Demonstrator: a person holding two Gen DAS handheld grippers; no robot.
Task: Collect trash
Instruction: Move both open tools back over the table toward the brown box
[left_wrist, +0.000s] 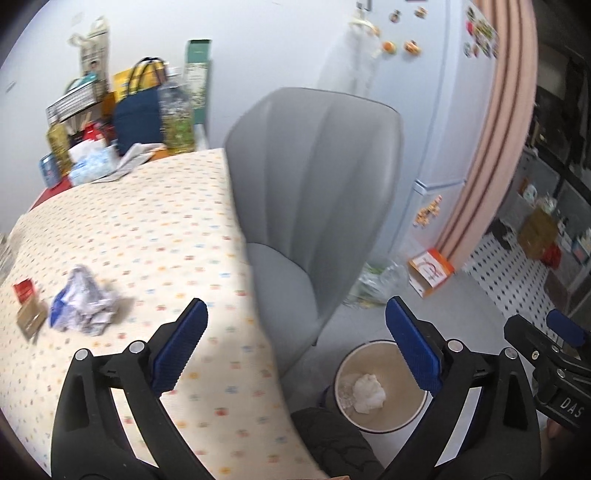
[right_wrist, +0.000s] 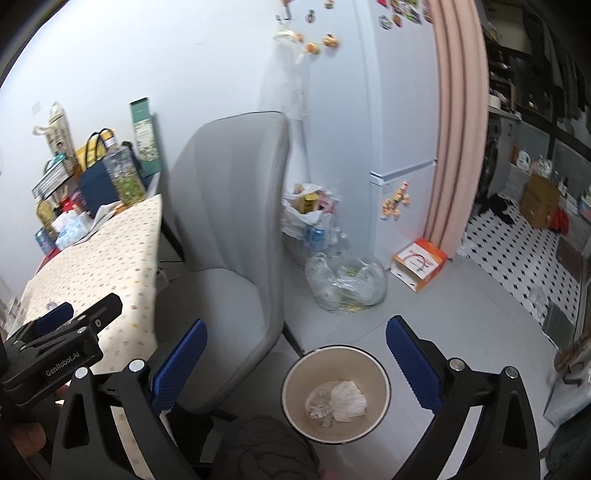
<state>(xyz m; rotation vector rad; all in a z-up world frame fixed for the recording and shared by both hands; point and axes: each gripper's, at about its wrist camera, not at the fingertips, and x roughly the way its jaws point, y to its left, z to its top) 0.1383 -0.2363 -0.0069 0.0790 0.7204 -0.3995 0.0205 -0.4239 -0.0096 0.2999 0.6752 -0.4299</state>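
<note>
A round beige waste bin (left_wrist: 406, 417) (right_wrist: 295, 391) stands on the floor below both grippers, holding a white crumpled tissue (left_wrist: 368, 393) (right_wrist: 347, 400) and a clear scrap (right_wrist: 319, 404). On the dotted tablecloth (left_wrist: 147, 236) lie a crumpled blue-and-white wrapper (left_wrist: 83, 301), a small red packet (left_wrist: 24, 291) and a brown card piece (left_wrist: 32, 320). My left gripper (left_wrist: 295, 343) is open, empty, over the table's edge. My right gripper (right_wrist: 295, 354) is open and empty above the bin. Each gripper shows at the other view's edge (left_wrist: 546, 347) (right_wrist: 62, 332).
A grey chair (left_wrist: 317, 192) (right_wrist: 225, 236) stands between table and bin. Bags, bottles and boxes (left_wrist: 122, 122) crowd the table's far end. A clear bag of bottles (right_wrist: 345, 282), an orange box (right_wrist: 419, 264) and a white fridge (right_wrist: 399, 110) sit behind. A dark knee (right_wrist: 266, 446) is near.
</note>
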